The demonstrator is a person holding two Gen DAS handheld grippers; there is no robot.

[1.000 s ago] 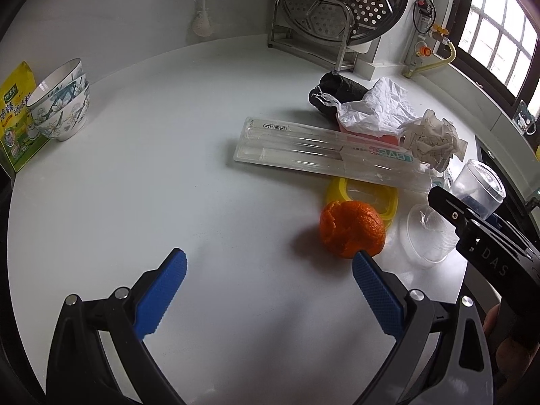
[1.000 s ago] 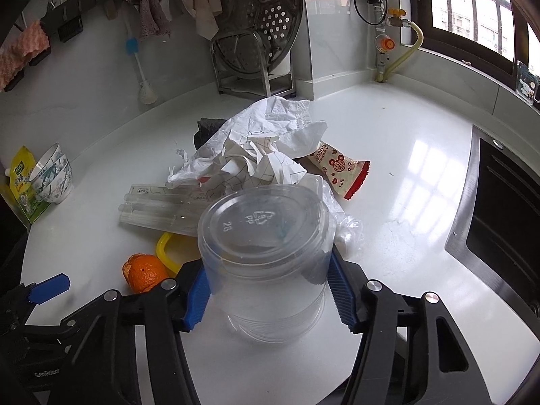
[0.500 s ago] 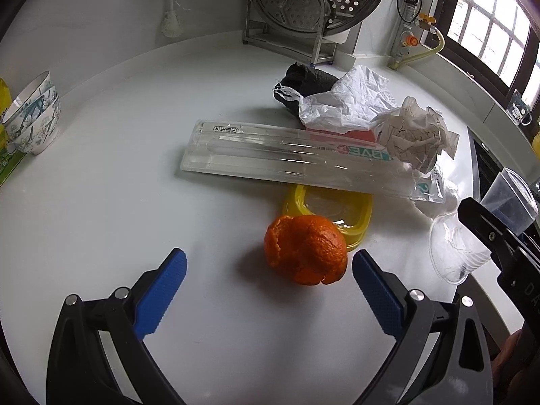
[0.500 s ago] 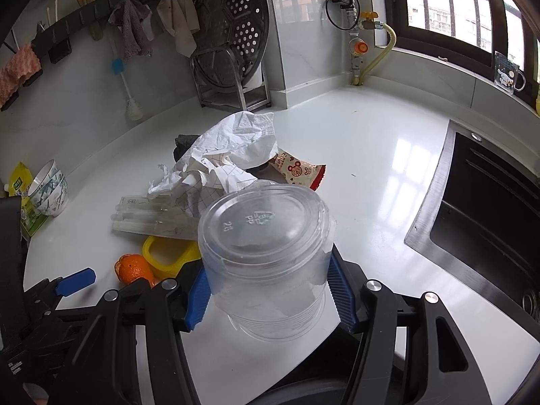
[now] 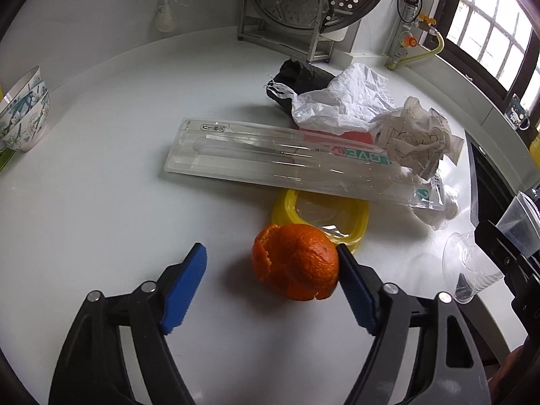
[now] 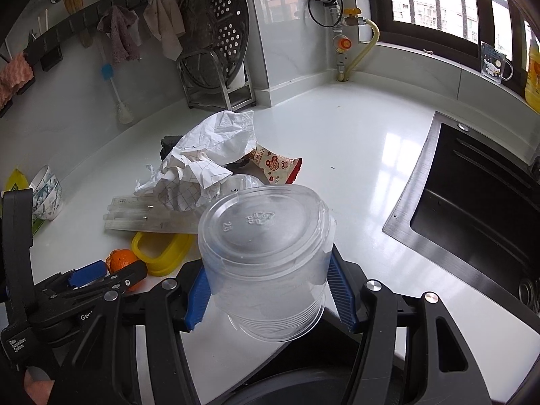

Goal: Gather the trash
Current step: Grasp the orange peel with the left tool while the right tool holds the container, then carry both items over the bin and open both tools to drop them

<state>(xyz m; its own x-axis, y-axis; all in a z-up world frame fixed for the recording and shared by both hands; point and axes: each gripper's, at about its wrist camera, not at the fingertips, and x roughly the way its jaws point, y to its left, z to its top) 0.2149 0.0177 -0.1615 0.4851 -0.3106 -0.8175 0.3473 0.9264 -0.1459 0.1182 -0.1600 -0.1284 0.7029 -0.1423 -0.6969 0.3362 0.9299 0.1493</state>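
Observation:
An orange peel (image 5: 296, 261) lies on the white counter between the blue fingers of my left gripper (image 5: 270, 280), which is open; its right finger touches the peel. It also shows in the right wrist view (image 6: 119, 259). My right gripper (image 6: 266, 287) is shut on a clear plastic container (image 6: 266, 253), upside down and lifted off the counter. Beyond the peel lie a yellow tub (image 5: 320, 214), a long clear plastic package (image 5: 287, 162), crumpled paper (image 5: 415, 135), a white plastic bag (image 5: 341, 98), a red snack wrapper (image 6: 275, 165) and a black cloth (image 5: 300, 74).
A clear cup (image 5: 469, 270) lies on its side at the right counter edge. Patterned bowls (image 5: 23, 111) stand at far left. A steamer rack (image 5: 303, 10) stands at the back wall. The dark sink (image 6: 472, 195) is to the right.
My left gripper has moved forward over the orange peel and its fingers have narrowed around it. My right gripper has lifted the clear container up and back from the trash pile.

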